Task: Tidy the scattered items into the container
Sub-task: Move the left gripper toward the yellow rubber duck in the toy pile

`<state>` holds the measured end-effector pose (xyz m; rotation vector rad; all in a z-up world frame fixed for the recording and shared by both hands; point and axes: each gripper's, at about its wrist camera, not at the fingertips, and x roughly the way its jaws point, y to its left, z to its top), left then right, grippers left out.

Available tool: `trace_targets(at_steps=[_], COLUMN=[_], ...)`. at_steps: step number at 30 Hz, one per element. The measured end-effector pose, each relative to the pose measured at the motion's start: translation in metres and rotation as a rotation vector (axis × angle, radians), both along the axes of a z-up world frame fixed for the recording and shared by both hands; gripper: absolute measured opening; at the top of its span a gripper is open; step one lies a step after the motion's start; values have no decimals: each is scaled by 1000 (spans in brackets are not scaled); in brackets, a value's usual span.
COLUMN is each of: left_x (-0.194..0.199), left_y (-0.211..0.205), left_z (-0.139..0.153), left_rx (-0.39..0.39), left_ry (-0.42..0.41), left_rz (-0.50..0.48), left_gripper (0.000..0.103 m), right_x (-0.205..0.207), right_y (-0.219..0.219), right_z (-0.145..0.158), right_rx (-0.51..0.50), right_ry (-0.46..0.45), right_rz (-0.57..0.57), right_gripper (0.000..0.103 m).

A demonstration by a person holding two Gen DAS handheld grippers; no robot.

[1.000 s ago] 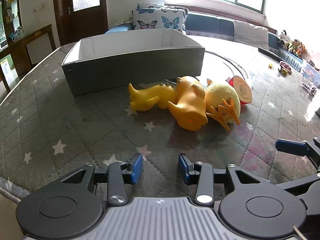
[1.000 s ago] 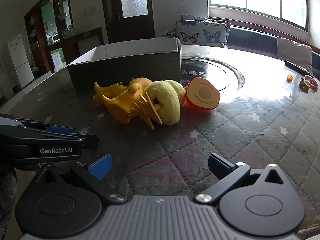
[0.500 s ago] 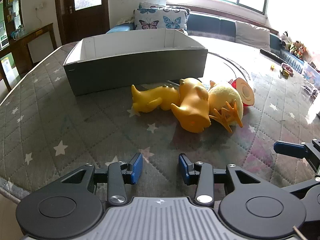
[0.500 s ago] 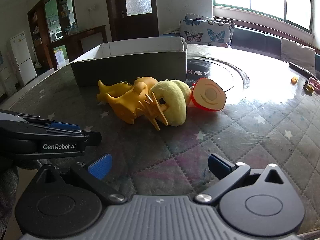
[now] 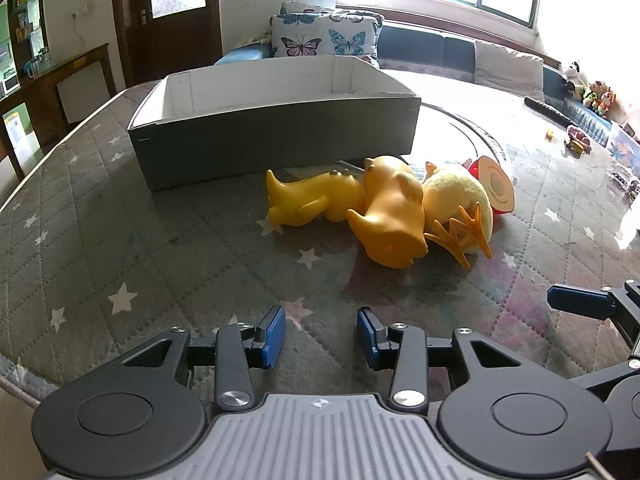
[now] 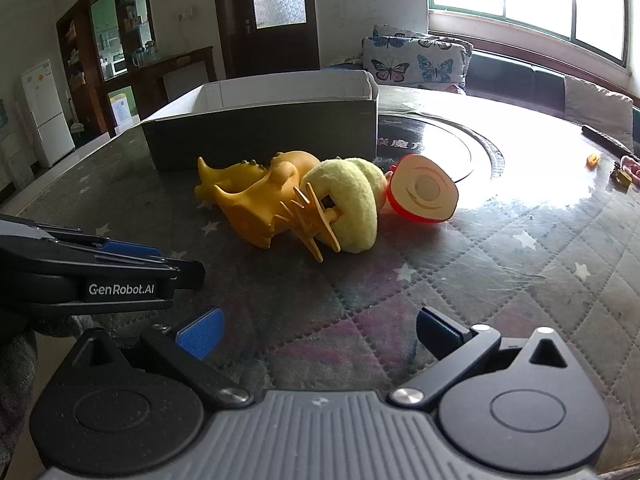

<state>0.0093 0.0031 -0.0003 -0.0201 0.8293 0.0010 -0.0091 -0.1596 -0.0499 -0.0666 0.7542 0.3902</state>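
Note:
A grey open box [image 5: 276, 144] stands on the quilted table; it also shows in the right wrist view [image 6: 264, 132]. In front of it lie a yellow rubber dinosaur [image 5: 312, 200], an orange rubber toy [image 5: 394, 216], a yellow plush duck [image 5: 456, 208] with orange feet, and a red half-apple toy [image 5: 496, 186]. The right wrist view shows the same pile: dinosaur [image 6: 224, 176], orange toy [image 6: 260, 204], plush duck [image 6: 352, 200], half-apple [image 6: 424, 192]. My left gripper [image 5: 321, 336] is open and empty, short of the toys. My right gripper [image 6: 318, 330] is open wide and empty, beside the left one [image 6: 96, 276].
The table [image 5: 100, 240] has a quilted star cloth and a glass turntable [image 6: 460, 140] at centre. Small toys [image 5: 576, 140] and a dark remote [image 5: 546, 110] lie at the far right. A sofa with butterfly cushions [image 5: 324, 38] stands behind the table.
Both grippers have drifted slightly, so the box and toys sit a little differently in view. The jaws stayed open and nothing was grasped.

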Motion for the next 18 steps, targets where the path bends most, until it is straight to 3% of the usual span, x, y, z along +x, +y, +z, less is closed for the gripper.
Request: trace_targets(at_steps=[18], left_x=[8], left_y=[5], left_z=[1], left_rx=[-12], left_ry=[10], left_rz=[7], left_gripper=[42], right_x=[8], right_y=[7], right_z=[0], right_rx=[-1], right_ry=[7], right_rz=[15], right_gripper=[103])
